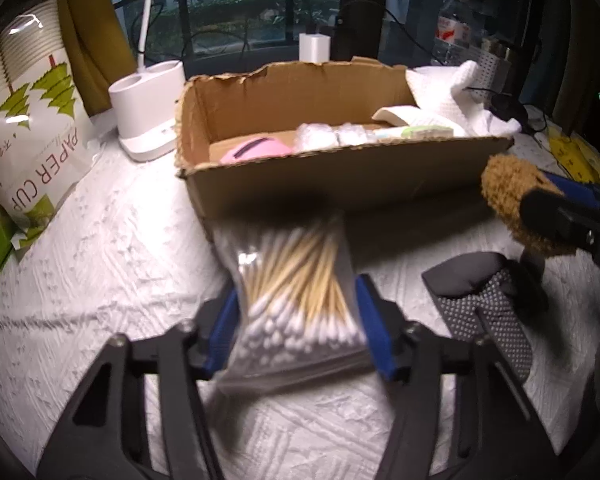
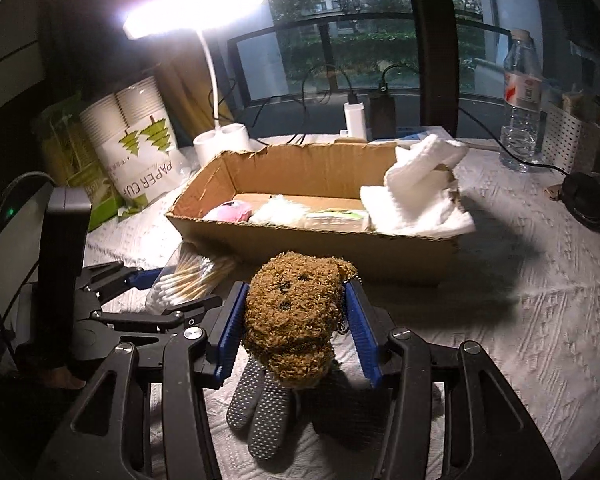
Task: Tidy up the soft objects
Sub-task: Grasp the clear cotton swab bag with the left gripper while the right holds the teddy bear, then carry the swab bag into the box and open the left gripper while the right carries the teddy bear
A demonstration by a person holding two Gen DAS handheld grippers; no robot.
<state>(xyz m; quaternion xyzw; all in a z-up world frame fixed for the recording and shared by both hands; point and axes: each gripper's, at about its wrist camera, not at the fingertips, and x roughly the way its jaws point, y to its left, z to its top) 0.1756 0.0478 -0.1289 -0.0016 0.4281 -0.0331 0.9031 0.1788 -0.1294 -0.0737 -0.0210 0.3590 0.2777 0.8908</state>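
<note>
White textured cloth covers the worktop [image 1: 100, 264], with a dim window and balcony rail behind it.

From the left wrist, the left claw [image 1: 296, 320] is clenched on a clear bag of cotton swabs [image 1: 296, 280], its blue pads pressing the bag's two sides; the bag is blurred, so I cannot tell whether its far end is touching the cloth. Just beyond it stands an open cardboard box [image 1: 340, 184] holding a pink item [image 1: 260, 148], some white packets [image 1: 332, 136] and a white towel [image 1: 448, 96] draped over its right end. A paper cup pack [image 1: 32, 128] leans at the left edge, and a white lamp base [image 1: 148, 108] sits beside the box. At right, the right claw [image 1: 540, 216] grips a brown plush toy [image 1: 508, 188], with a grey dotted glove [image 1: 488, 312] lying flat on the cloth beneath it.

From the right wrist, the right claw [image 2: 298, 324] grasps the brown plush toy [image 2: 296, 316] between its blue pads, the toy's face turned towards the camera. The grey dotted glove [image 2: 256, 408] shows below the toy on the cloth. The left claw [image 2: 172, 292] appears at left, closed around the bag of cotton swabs [image 2: 188, 280] near the box's front left corner. The cardboard box [image 2: 340, 248] lies just ahead, towel [image 2: 416, 192] at its right end. A lit desk lamp [image 2: 196, 12] glares above, and a water bottle [image 2: 520, 108] stands far right.
</note>
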